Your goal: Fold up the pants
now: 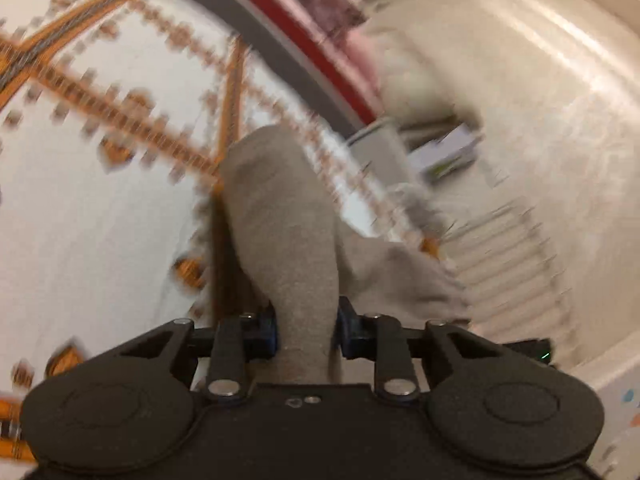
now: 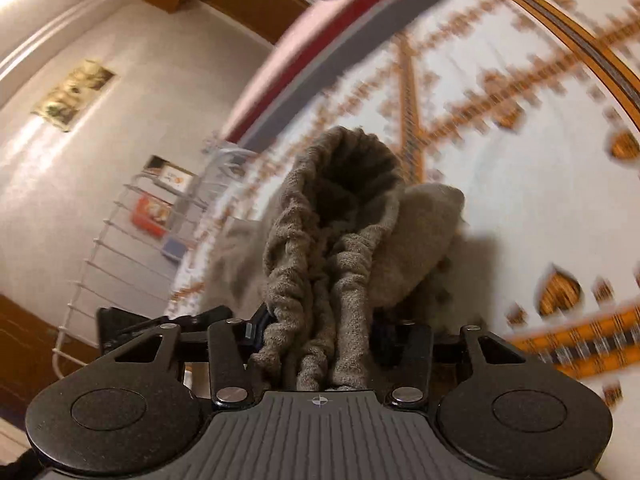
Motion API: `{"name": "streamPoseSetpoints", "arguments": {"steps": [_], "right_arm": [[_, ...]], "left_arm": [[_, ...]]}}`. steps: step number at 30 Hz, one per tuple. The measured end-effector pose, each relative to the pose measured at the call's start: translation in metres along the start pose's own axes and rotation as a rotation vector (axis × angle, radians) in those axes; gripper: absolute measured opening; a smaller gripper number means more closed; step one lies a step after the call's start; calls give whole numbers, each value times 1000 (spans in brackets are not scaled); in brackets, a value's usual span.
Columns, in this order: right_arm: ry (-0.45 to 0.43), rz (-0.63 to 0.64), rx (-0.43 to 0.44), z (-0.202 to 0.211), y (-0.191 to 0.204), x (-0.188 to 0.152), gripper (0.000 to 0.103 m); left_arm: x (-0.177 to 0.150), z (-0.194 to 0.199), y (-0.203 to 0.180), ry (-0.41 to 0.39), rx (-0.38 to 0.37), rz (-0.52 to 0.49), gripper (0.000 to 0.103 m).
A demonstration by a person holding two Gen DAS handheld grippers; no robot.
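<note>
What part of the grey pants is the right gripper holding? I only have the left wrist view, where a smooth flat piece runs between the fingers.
Observer: The right gripper is shut on the gathered, ribbed elastic end of the pants; its opening gapes toward the camera.
Operator: Class, note that. Is the left gripper visible from there?
Observer: No. It appears only in its own view, where the left gripper is shut on the cloth.
Operator: What lies to the side in the right view?
Observer: A white wire rack holding boxes stands by the wall, left of the patterned bedspread.
</note>
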State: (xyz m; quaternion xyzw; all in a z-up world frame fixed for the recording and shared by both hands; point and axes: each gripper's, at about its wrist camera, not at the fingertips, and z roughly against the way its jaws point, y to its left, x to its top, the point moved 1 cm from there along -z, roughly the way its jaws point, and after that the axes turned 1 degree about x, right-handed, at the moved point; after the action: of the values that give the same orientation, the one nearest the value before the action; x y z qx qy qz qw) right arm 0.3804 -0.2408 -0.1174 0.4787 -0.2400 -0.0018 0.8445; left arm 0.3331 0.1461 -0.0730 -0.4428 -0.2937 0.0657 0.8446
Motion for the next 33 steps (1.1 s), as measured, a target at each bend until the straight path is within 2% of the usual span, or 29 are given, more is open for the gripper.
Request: {"name": "streamPoseSetpoints", "arguments": {"steps": [4, 6, 8, 9, 10, 11, 12, 13, 15, 17, 18, 20, 21, 23, 25, 26, 27, 29, 33], "right_arm": [[-38, 33, 51, -18, 13, 39, 47], [-53, 49, 45, -35, 17, 66, 47], [-59, 49, 26, -55, 13, 95, 47], [-68, 60, -6, -65, 9, 107, 52], [-82, 81, -73, -78, 0, 118, 68], [-85, 91, -160, -89, -10, 123, 81], [-47, 89, -319, -102, -24, 127, 92], [-10, 114, -437, -111, -32, 127, 90], [-66, 139, -355, -103, -29, 125, 90], [-132, 173, -304, -95, -17, 120, 90], [-128, 208, -293, -99, -15, 116, 90], [-24, 204, -380, -124, -28, 106, 91], [-30, 210, -386, -125, -30, 103, 91], [-87, 200, -372, -111, -13, 101, 92], [-143, 220, -348, -92, 9, 97, 94], [-173, 248, -339, -80, 22, 89, 99], [-187, 276, -344, -69, 34, 79, 103], [-214, 331, -367, -50, 60, 56, 103], [-233, 398, -449, -14, 91, -3, 103]], "left_arm": [[46, -12, -8, -55, -2, -47, 15], [72, -25, -7, -69, 13, -62, 17], [95, -45, -3, -73, 66, -105, 18], [100, -59, 1, -74, 122, -135, 27], [101, -71, 8, -61, 230, -169, 46], [97, -86, 13, -39, 378, -199, 54], [92, -92, 13, -27, 440, -245, 54], [85, -88, 7, -67, 411, -286, 54], [78, -83, 0, -94, 397, -300, 55], [65, -94, -5, -88, 468, -386, 69], [59, -101, -4, -75, 505, -429, 72], [55, -93, -7, -106, 515, -434, 73], [55, -87, -13, -119, 516, -418, 70], [49, -62, -27, -151, 530, -456, 76], [38, -39, -45, -171, 569, -500, 94], [31, -28, -52, -182, 577, -510, 97], [20, -15, -60, -200, 581, -510, 97], [-1, 5, -70, -194, 599, -499, 97], [-48, 32, -88, -126, 644, -497, 97]]}}
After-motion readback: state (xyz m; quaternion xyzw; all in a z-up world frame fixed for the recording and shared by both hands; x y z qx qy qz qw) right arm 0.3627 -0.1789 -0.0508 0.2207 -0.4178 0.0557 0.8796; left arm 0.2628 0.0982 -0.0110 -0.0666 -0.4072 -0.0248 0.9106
